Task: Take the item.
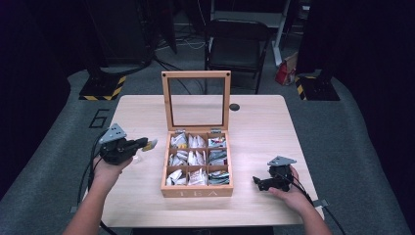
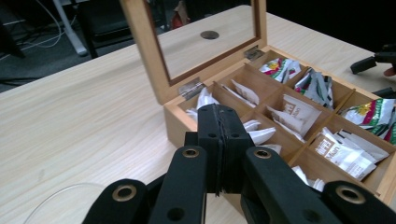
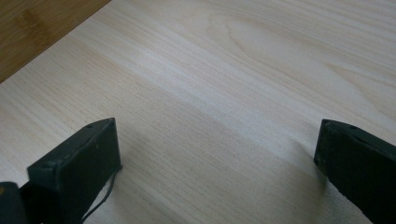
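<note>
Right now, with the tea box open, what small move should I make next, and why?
Probably ease the right gripper left toward the tea box: its jaws stand wide open over bare table, the lid is up and sachets lie in the compartments, while the left gripper is shut.

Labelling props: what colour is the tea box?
Light natural wood; the tea box shows best in the high view.

Bare table (image 1: 264, 127) either side of the tea box (image 1: 196, 191), its upright lid (image 1: 196, 100) barring the rear.
</note>
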`<state>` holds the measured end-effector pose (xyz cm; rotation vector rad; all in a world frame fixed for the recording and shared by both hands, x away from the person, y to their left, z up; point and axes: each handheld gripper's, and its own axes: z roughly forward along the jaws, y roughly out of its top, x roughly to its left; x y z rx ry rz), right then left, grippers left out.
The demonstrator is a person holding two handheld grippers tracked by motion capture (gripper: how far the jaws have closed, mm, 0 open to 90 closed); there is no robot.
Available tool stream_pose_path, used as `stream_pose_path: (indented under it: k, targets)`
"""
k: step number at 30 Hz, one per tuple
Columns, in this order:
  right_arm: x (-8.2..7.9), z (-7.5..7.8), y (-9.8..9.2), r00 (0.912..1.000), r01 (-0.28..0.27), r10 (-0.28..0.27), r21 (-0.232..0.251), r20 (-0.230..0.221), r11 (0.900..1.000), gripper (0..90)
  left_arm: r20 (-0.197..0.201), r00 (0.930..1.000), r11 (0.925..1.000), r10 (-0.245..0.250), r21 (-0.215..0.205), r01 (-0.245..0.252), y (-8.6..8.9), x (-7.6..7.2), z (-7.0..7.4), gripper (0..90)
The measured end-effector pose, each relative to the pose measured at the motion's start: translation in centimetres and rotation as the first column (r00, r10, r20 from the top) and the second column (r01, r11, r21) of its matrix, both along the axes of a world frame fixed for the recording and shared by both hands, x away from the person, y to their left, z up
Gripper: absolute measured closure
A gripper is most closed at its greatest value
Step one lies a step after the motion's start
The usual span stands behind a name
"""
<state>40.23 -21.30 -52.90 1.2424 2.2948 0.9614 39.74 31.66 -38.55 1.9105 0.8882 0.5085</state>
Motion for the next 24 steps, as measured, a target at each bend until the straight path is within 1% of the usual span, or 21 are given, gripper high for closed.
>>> stream_pose_path:
  k: [3,4,7,11,12,16,17,18,19,22,24]
  targets:
    - [0.0,0.0,0.0,1.0000,0.000,0.000,0.000,0.000,1.000,0.0,0.010,0.9998,0.9999,0.017,0.000,-0.017,0.7,-0.2,0.1,89.0]
    - [0.0,0.0,0.0,1.0000,0.001,-0.001,0.001,0.002,1.000,0.0,0.009,0.9997,0.9997,0.024,-0.007,-0.024,1.0,-0.2,0.1,89.0]
    - [0.0,0.0,0.0,1.0000,0.000,0.000,0.000,0.001,1.000,0.0,0.015,0.9990,0.9991,0.041,-0.010,-0.041,1.7,-0.4,0.3,89.0]
    - [0.0,0.0,0.0,1.0000,0.000,0.000,0.000,0.000,1.000,0.0,0.021,0.9975,0.9976,0.068,-0.014,-0.068,3.0,-0.7,0.6,89.0]
    - [0.0,0.0,0.0,1.0000,0.000,0.000,0.000,0.000,1.000,0.0,0.031,0.9961,0.9964,0.083,-0.018,-0.083,3.3,-0.8,0.7,89.0]
    - [0.0,0.0,0.0,1.0000,0.000,0.000,0.000,0.000,1.000,0.0,0.028,0.9950,0.9953,0.096,-0.014,-0.096,4.1,-0.8,1.0,89.0]
    - [0.0,0.0,0.0,1.0000,0.000,0.000,0.000,0.000,1.000,0.0,0.030,0.9942,0.9946,0.103,-0.016,-0.103,4.3,-0.8,1.1,89.0]
    - [0.0,0.0,0.0,1.0000,0.000,0.000,0.000,0.000,1.000,0.0,0.024,0.9933,0.9934,0.113,-0.022,-0.113,4.6,-0.8,1.1,89.0]
    - [0.0,0.0,0.0,1.0000,0.000,0.000,0.000,0.000,1.000,0.0,0.027,0.9927,0.9928,0.118,-0.023,-0.117,4.8,-0.8,1.1,89.0]
    - [0.0,0.0,0.0,1.0000,0.001,-0.001,0.000,0.003,1.000,0.0,0.012,0.9913,0.9912,0.131,-0.021,-0.131,5.4,-0.7,0.9,89.0]
    - [0.0,0.0,0.0,1.0000,0.001,-0.001,0.001,0.002,1.000,0.0,0.011,0.9907,0.9906,0.135,-0.021,-0.135,5.4,-0.6,0.7,89.0]
